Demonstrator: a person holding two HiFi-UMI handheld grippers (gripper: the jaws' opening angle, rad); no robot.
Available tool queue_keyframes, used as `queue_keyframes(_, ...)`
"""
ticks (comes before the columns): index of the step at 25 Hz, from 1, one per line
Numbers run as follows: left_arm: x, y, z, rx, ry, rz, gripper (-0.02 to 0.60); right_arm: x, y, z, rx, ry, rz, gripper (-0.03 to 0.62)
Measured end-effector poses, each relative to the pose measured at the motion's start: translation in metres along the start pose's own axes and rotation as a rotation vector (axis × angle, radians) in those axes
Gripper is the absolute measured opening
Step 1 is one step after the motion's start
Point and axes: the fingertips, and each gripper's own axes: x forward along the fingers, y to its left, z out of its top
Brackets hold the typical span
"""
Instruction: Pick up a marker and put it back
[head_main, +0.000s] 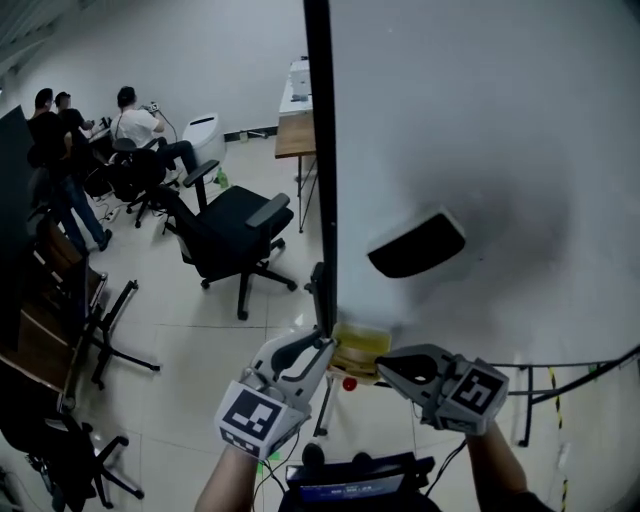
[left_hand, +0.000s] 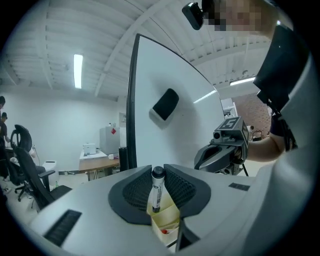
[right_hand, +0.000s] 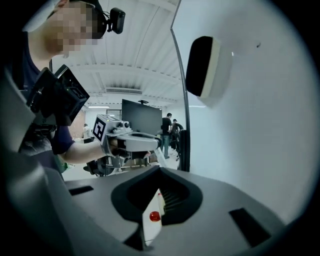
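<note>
The left gripper is squeezing the black marker right at the yellow tray, so I think it just needs letting go. The right gripper has its jaws nearly together at the tray's edge. I can't tell if it pinches.

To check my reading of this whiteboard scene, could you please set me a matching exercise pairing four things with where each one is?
Things:
1. marker
2. eraser
3. office chair
4. pale yellow tray

Places:
A. on the tiled floor, left of the whiteboard
B. by the whiteboard's lower edge
C. between the jaws of the left claw
D. stuck on the whiteboard's face

Pairs: 1-C, 2-D, 3-A, 4-B.
</note>
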Motion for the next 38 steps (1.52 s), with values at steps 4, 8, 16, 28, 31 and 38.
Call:
queue_keyframes(4,0.019,0.006,-0.021,0.030,0.034,-0.040,0.071,0.005,-0.010,-0.011,0.027,0.023,-0.043,0.014)
queue_keyframes(8,0.034,0.007,-0.040,0.036,0.085,-0.065,0.071,0.009,-0.016,-0.019,0.045,0.039,-0.068,0.014)
queue_keyframes(16,0.054,0.010,-0.079,0.069,0.156,-0.067,0.071,0.016,-0.020,-0.028,0.058,0.053,-0.069,0.014)
queue_keyframes(28,0.067,0.010,-0.105,0.075,0.202,-0.038,0.074,0.016,-0.023,-0.038,0.074,0.073,-0.062,0.014)
queue_keyframes(31,0.067,0.014,-0.103,0.073,0.199,-0.018,0.075,0.016,-0.023,-0.039,0.080,0.078,-0.057,0.014)
queue_keyframes(38,0.067,0.022,-0.098,0.079,0.184,0.000,0.106,0.020,-0.025,-0.038,0.078,0.080,-0.042,0.014)
